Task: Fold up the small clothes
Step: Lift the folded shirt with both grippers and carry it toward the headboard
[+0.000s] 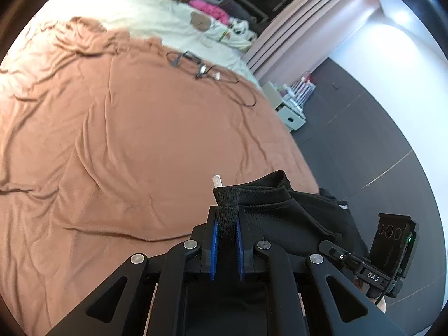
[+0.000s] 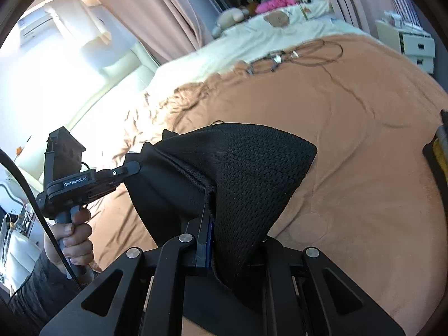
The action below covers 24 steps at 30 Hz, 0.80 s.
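We see one bed (image 1: pixel 112 128), spread with a wrinkled tan blanket (image 2: pixel 364 145), filling the ground beyond the fingers of both grippers. Farther beyond the fingers, one cream quilt (image 1: pixel 179 25) covers the far part of the bed. One black garment (image 2: pixel 246 173), mesh-knit, hangs lifted above the blanket and is stretched between the two grippers; it blocks much of the right wrist view. The left gripper (image 1: pixel 226 240) has its blue-padded fingers clenched on a bunched edge of the garment. The right gripper (image 2: pixel 221 240) likewise pinches a seamed fold, though only one of its fingers (image 2: pixel 205 235) shows, the cloth draping over the other. One tangle of dark cable (image 1: pixel 212 72) lies on the blanket well beyond the fingers. One white drawer unit (image 1: pixel 291 112) stands on the floor beside the bed.
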Tool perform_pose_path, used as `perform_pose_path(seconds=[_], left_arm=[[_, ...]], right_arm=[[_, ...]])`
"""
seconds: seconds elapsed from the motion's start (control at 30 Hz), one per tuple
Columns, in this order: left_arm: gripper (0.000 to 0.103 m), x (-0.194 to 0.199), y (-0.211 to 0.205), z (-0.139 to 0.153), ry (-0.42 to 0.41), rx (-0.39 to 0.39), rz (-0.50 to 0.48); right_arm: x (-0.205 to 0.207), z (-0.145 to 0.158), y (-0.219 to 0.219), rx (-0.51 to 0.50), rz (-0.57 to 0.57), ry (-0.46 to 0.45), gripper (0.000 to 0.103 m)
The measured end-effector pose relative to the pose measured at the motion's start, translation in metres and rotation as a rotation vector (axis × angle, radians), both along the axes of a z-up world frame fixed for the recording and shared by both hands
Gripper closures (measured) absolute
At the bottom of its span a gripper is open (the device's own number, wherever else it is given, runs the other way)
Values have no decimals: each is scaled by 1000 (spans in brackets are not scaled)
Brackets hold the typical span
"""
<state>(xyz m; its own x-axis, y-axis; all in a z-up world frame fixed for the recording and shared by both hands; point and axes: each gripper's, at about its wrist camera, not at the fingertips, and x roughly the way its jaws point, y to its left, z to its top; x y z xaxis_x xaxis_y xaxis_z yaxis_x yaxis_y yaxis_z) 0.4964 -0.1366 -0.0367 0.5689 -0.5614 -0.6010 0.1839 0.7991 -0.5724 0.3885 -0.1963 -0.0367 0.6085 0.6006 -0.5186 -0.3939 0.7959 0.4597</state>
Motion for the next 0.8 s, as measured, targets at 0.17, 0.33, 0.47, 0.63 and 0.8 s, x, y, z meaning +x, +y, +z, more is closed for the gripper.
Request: perform_pose_path(seconds=[0.17, 0.33, 0.47, 0.63, 0.8], left_arm=[[92, -37, 2, 39, -59, -10, 9], [92, -75, 3, 78, -122, -22, 18], [92, -111, 5, 110, -163, -32, 29], [92, -151, 11, 148, -217, -44, 42], [92, -190, 23, 187, -282, -46, 52]], right_arm=[[-55, 29, -12, 7, 7, -80, 95], [-117, 53, -33, 18, 17, -165, 95], [-167, 72, -40, 29, 20, -227, 95], [-217, 89, -43, 28, 36, -287, 95], [-253, 100, -38, 30, 61, -344, 95]])
